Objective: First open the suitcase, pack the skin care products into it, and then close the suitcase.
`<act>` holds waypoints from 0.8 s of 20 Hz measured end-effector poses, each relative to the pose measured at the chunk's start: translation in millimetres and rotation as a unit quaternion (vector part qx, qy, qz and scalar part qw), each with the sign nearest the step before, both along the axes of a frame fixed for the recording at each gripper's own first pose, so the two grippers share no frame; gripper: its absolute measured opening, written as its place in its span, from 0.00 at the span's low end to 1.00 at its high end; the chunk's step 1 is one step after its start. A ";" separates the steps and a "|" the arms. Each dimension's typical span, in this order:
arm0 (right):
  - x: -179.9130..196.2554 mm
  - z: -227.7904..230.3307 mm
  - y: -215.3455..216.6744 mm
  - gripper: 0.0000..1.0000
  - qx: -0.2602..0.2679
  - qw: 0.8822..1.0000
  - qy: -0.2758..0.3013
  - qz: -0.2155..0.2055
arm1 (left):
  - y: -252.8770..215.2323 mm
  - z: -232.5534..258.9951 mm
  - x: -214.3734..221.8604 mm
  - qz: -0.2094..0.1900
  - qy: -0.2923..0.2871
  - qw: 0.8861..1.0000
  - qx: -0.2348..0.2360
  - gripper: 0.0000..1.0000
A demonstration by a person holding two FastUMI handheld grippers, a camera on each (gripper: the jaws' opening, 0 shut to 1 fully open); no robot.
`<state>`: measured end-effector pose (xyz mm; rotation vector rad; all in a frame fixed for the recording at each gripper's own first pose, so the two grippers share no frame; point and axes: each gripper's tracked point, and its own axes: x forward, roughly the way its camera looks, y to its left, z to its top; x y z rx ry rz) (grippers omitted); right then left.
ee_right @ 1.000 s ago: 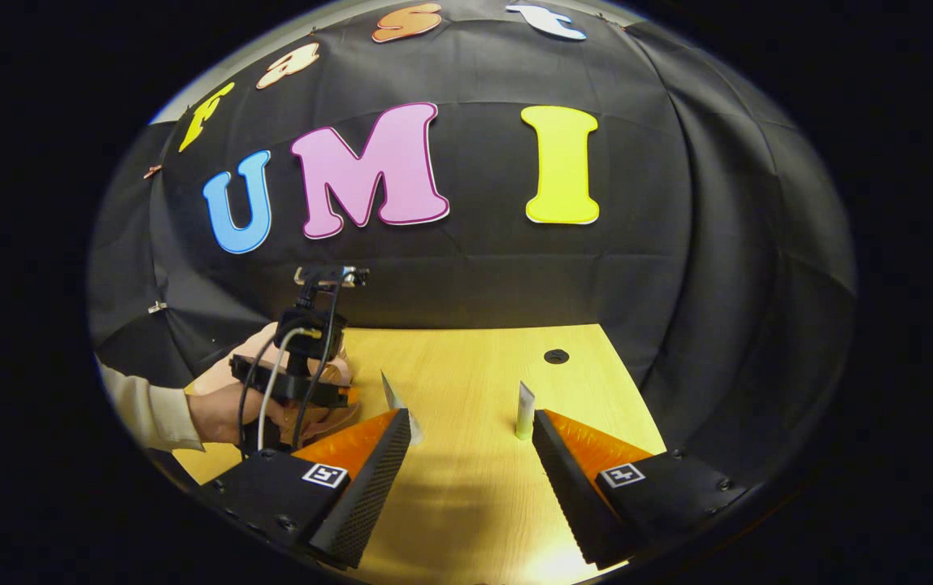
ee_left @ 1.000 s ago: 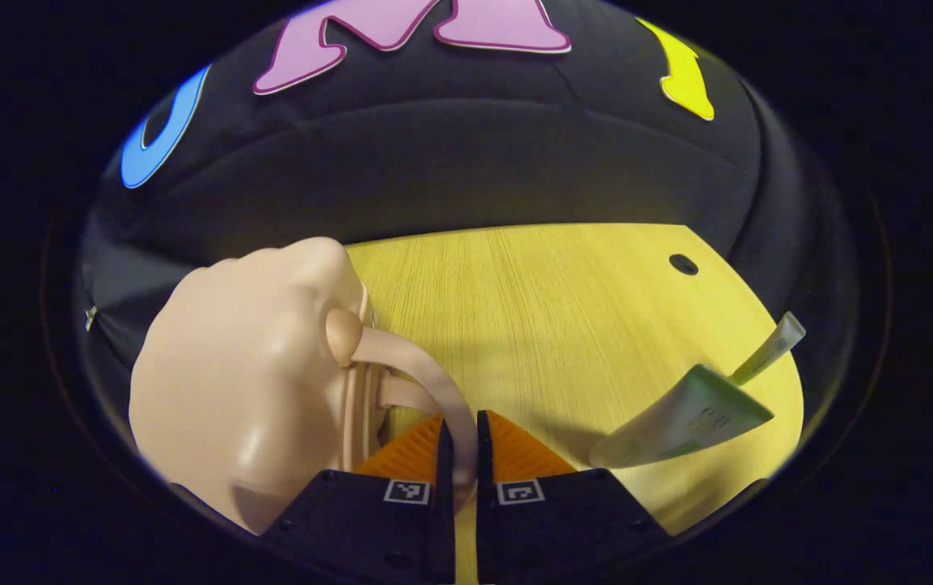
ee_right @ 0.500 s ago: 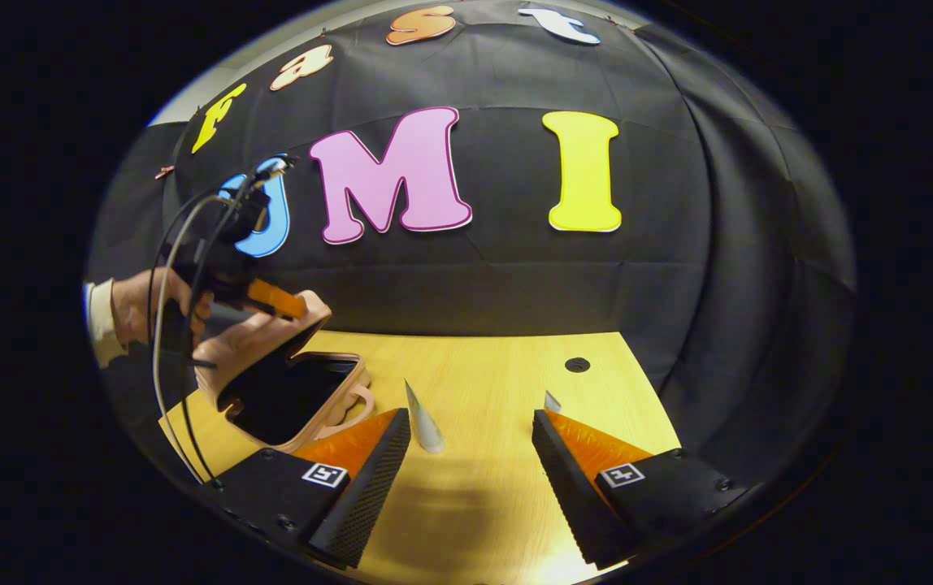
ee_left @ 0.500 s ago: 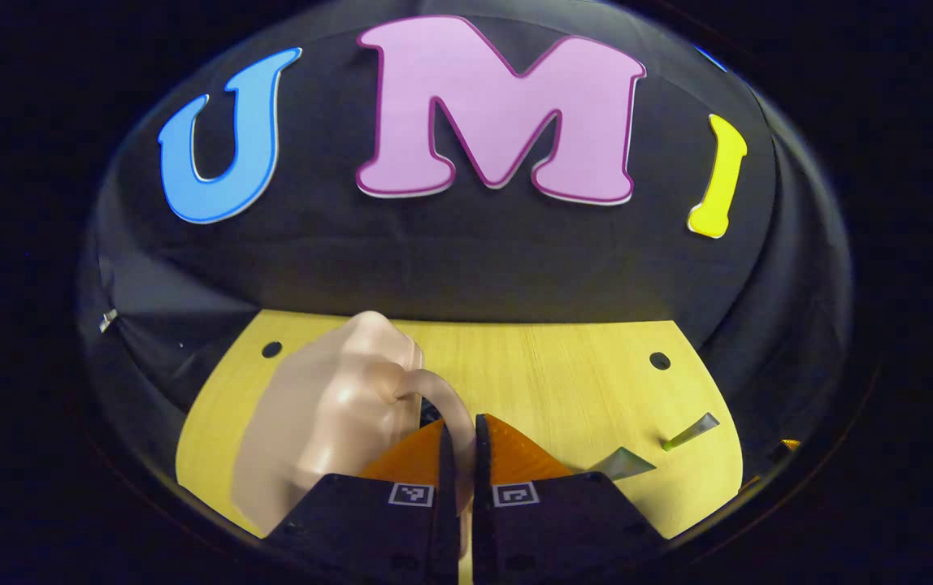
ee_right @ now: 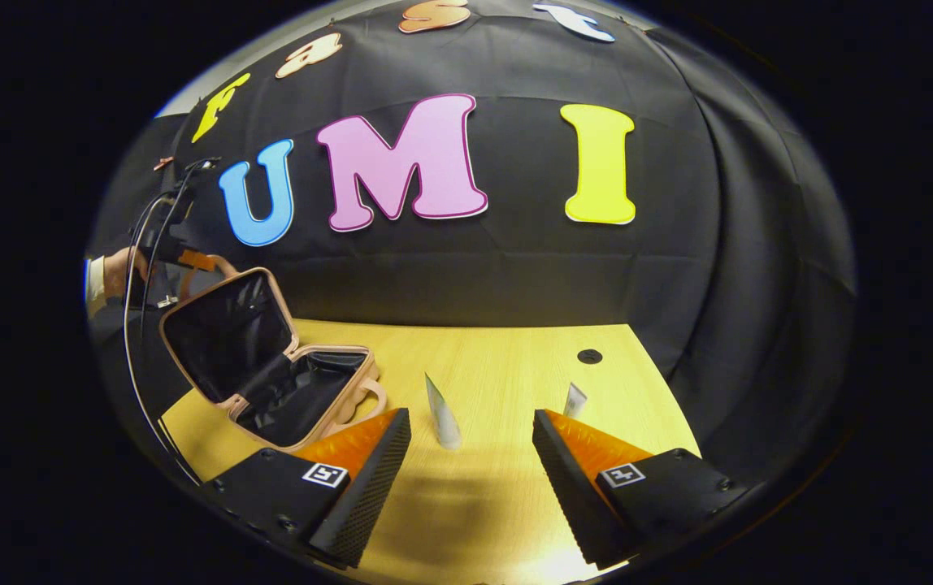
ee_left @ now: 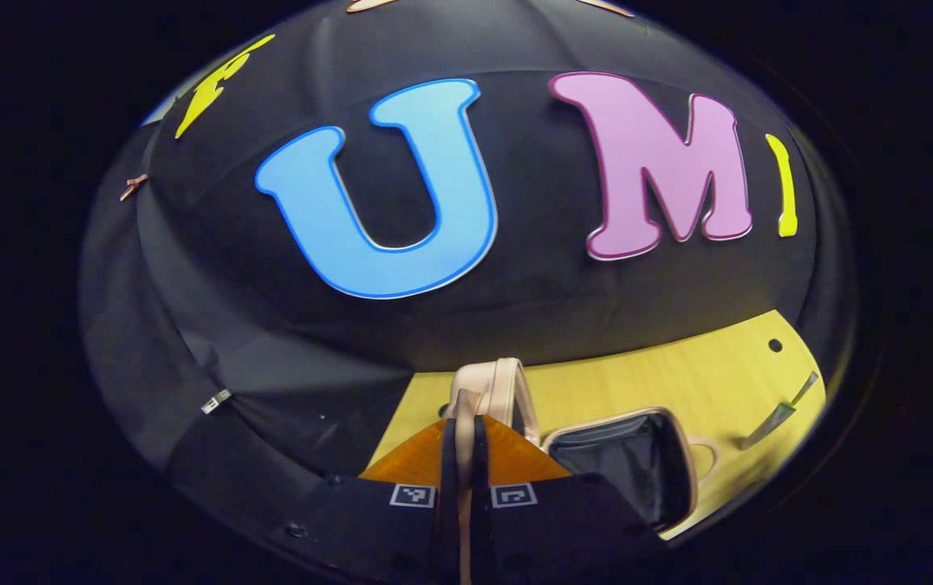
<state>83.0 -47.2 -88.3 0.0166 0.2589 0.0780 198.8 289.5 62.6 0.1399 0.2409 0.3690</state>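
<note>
Left gripper view: the left gripper (ee_left: 460,443) pinches the lid handle (ee_left: 492,382) of one suitcase (ee_left: 629,463), which lies open on the table (ee_left: 718,366); two tubes lie at right, the nearer tube (ee_left: 765,424) beside it.

Right gripper view: the right gripper (ee_right: 470,455) hangs spread wide, holding nothing, above the table, with one upright tube (ee_right: 442,414) and a second tube (ee_right: 574,400) between its fingers; the one suitcase sits at left, lid raised.

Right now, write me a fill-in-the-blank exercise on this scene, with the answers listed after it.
1. The suitcase on the table has its lid swung ____.
2. The left gripper is shut on the lid's ____.
3. The right gripper hovers with its jaws ____.
4. The number of skin care tubes standing on the table, the near tube and the far tube, is ____.

Missing words: open; handle; open; two
</note>
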 end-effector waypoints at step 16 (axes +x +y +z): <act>-7.1 -20.5 46.4 0.96 -0.025 0.996 -0.002 -0.081 | 216.3 -239.8 48.6 0.120 0.103 0.976 -0.152 0.25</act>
